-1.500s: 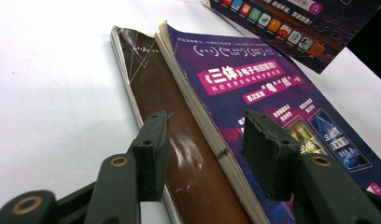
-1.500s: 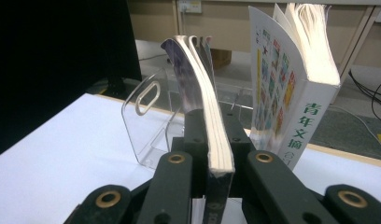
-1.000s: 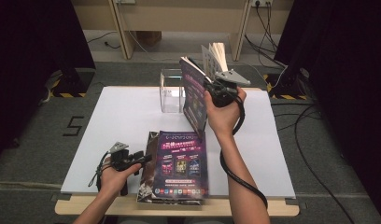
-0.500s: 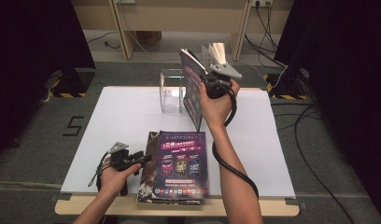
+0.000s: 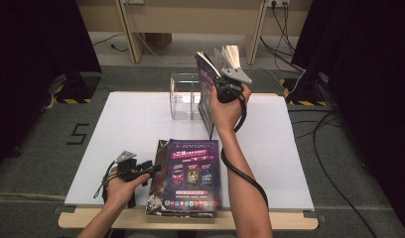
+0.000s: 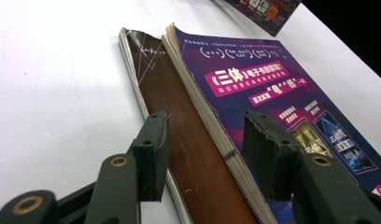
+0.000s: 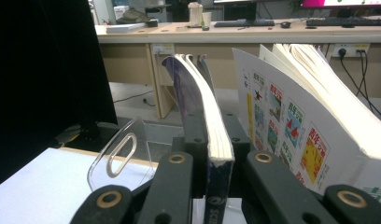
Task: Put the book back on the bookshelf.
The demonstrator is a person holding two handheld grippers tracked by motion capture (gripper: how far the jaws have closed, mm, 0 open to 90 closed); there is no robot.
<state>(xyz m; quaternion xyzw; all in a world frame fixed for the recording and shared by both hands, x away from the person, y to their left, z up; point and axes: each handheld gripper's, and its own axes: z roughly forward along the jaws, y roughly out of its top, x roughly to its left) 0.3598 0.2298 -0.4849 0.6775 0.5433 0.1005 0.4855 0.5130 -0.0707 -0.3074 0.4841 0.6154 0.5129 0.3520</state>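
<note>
Your right gripper (image 5: 221, 88) is raised above the far half of the surface (image 5: 116, 129), just right of the middle, with its jaws clamped tight on a book (image 5: 206, 94) that stands upright on its edge. In the right gripper view the two black jaws press on either side of a block of that book's (image 7: 212, 135) pages near the spine, while the remaining pages fan loose to the right, the outermost showing rows of small coloured stamps. Just left of the held book, near the far edge, stands a clear acrylic holder (image 5: 183, 96); its rounded wall with an oval handle slot (image 7: 118, 154) shows in the right gripper view as well. Your left gripper (image 5: 152, 169) rests low near the near edge, left of centre, its jaws standing well apart and gripping nothing. In the left gripper view those jaws straddle the left edge of a purple magazine (image 6: 282, 107) without pressing on it; one is over the brown cover of a second book (image 6: 179, 121) lying underneath. That flat stack (image 5: 190, 173) lies at the near edge around the middle, the purple cover face up, with the lower book poking out on its left side.
</note>
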